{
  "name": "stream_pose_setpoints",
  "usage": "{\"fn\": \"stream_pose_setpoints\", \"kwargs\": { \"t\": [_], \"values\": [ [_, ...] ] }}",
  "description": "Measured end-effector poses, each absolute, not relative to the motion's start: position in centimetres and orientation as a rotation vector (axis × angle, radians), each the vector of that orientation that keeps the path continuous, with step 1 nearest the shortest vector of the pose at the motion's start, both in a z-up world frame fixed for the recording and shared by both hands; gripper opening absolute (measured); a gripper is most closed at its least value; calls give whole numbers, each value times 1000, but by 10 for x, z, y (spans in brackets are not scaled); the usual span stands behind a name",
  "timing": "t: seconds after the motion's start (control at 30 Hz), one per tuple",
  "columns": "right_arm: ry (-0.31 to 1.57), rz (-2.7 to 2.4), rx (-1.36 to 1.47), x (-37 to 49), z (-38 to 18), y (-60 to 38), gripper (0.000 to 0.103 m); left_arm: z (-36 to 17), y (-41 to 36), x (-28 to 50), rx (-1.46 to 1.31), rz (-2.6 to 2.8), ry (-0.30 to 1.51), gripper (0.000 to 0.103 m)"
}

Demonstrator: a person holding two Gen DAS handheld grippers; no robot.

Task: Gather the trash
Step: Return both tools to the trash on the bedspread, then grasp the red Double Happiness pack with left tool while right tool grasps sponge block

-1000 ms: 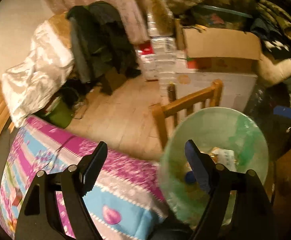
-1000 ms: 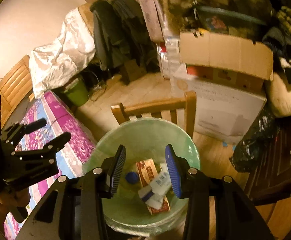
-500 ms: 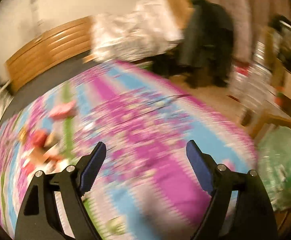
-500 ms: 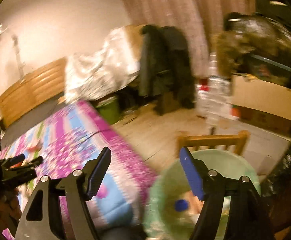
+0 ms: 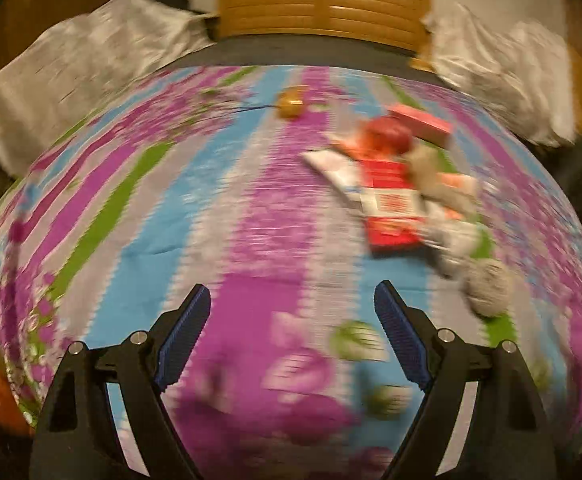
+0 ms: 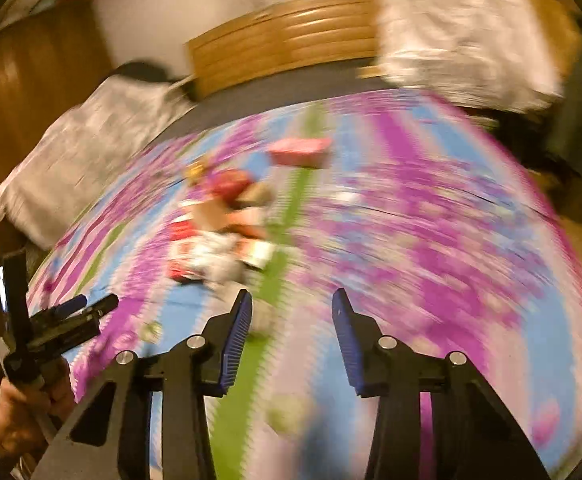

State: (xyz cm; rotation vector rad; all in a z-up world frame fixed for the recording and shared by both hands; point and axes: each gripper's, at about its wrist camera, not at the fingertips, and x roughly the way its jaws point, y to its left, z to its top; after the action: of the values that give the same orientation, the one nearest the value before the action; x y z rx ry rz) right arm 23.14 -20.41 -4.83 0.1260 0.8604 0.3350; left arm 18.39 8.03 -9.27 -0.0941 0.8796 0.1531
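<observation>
A blurred pile of trash lies on the flowered purple, blue and green bedsheet (image 5: 251, 208). It includes a red and white packet (image 5: 391, 204), a red round item (image 5: 387, 136), a pink box (image 5: 421, 120) and crumpled tissue (image 5: 487, 290). A small golden item (image 5: 289, 106) lies apart, farther back. My left gripper (image 5: 291, 300) is open over bare sheet, short of and left of the pile. My right gripper (image 6: 291, 296) has its jaws closing with nothing between them. The trash pile (image 6: 219, 240) is ahead to its left, and the left gripper (image 6: 71, 312) shows at the left edge.
A wooden headboard (image 5: 323, 8) stands behind the bed, with white bedding (image 5: 91, 72) at its left and more white bedding (image 5: 503, 76) at its right. A hand (image 6: 19, 420) holds the left gripper. Dark wooden furniture (image 6: 31, 100) rises at the far left.
Both views swung away from the green-lined bin by the chair onto the bed, and the trash pile came into view. The right jaws widened, then narrowed again.
</observation>
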Motion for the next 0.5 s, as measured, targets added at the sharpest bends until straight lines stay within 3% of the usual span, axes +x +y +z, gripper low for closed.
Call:
{"fn": "stream_pose_setpoints", "kwargs": {
  "t": [0.07, 0.1, 0.13, 0.27, 0.3, 0.37, 0.5],
  "values": [
    [879, 386, 65, 269, -51, -166, 49, -96, 100, 182, -126, 182, 881, 81],
    [885, 412, 41, 287, -53, -148, 56, -97, 107, 181, -141, 188, 886, 81],
    [890, 434, 25, 304, -57, -132, 71, -99, 113, 180, -155, 196, 891, 81],
    [941, 436, -97, 374, -90, -82, 74, -107, 127, 178, -186, 211, 908, 81],
    [960, 433, -120, 384, -98, -80, 74, -108, 128, 178, -190, 211, 909, 81],
    [1023, 471, -121, 391, -114, -77, 42, -109, 133, 179, -189, 216, 907, 81],
    [1034, 563, -196, 334, -121, -71, 37, -113, 141, 185, -192, 230, 901, 81]
  ]
}}
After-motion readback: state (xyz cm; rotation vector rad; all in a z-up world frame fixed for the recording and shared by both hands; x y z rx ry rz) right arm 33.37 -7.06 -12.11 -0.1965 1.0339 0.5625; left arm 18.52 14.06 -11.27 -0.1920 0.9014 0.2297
